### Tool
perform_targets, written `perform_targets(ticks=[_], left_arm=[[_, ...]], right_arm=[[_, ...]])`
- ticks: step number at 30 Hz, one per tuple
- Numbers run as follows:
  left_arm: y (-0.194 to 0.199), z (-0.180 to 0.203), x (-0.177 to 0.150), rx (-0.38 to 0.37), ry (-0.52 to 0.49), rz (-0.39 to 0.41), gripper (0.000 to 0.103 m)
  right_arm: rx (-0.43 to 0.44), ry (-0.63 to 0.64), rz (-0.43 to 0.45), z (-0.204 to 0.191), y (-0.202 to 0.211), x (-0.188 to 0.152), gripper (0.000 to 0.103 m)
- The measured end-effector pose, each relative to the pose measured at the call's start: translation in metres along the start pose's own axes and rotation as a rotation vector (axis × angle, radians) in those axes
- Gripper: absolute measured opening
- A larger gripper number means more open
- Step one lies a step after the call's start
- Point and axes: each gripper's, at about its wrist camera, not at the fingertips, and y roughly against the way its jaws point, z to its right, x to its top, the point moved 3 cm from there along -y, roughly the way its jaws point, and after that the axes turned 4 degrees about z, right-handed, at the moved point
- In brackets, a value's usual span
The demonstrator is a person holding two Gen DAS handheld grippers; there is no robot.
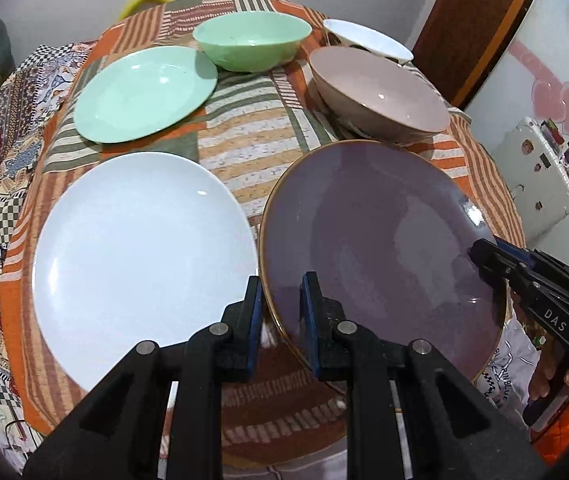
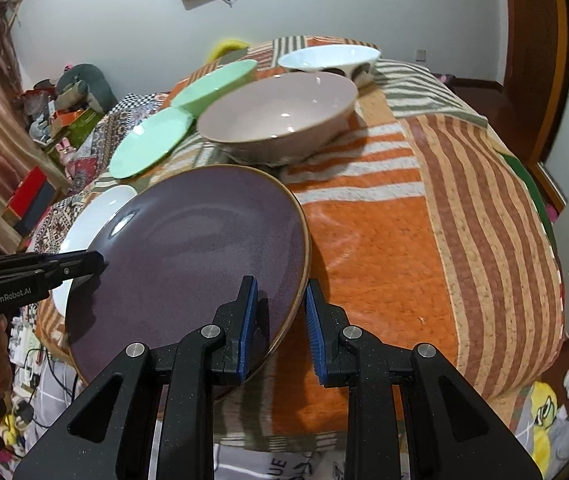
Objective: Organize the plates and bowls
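1. Fingers of the left gripper (image 1: pixel 280 300) straddled the near-left rim of the purple plate (image 1: pixel 384 248) in the left wrist view, one blue pad (image 1: pixel 309 312) over the plate's face and the other finger outside the rim; the gap was narrow, yet a sliver of space showed by the rim, so I could not tell if they pinched it.
2. That plate sat tilted at the table's near edge, just beside the white plate (image 1: pixel 140 256) on its left.
3. Farther back lay a green plate (image 1: pixel 144 94), with a green bowl (image 1: pixel 250 40) behind it, and a pink bowl (image 1: pixel 380 94) stood just behind the purple plate, a white bowl (image 1: pixel 366 38) beyond that.
4. All rested on a striped orange cloth (image 1: pixel 244 148).
5. At the right, the right gripper (image 1: pixel 480 252) reached onto the purple plate's far-right rim.
6. Fingers of the right gripper (image 2: pixel 280 304) in the right wrist view bracketed the purple plate's (image 2: pixel 196 256) right rim, the left pad (image 2: pixel 249 320) on the plate's upper face and the right pad (image 2: pixel 314 320) clear of the edge, a narrow gap between them.
7. From the left, the left gripper (image 2: pixel 96 262) touched the opposite rim.
8. Behind the purple plate stood the pink bowl (image 2: pixel 280 116), then the white bowl (image 2: pixel 328 58); the green plate (image 2: pixel 150 142), green bowl (image 2: pixel 214 84) and white plate (image 2: pixel 96 216) lay to the left on the cloth (image 2: pixel 404 220).
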Motion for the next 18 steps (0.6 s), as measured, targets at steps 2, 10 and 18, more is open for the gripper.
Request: perform_targets(ticks=[2, 10, 18], left_arm=[[-0.006, 0.003, 0.002, 0.0, -0.003, -0.007, 0.019], [-0.027, 0.008, 0.001, 0.006, -0.022, -0.05, 0.019], [-0.03, 0.008, -0.001, 0.01, -0.028, -0.054, 0.019]], right_arm=[[-0.006, -0.008, -0.004, 0.004, -0.001, -0.001, 0.022], [-0.012, -0.032, -0.036, 0.017, -0.012, -0.005, 0.022], [-0.01, -0.029, -0.049, 0.018, -0.016, -0.011, 0.022]])
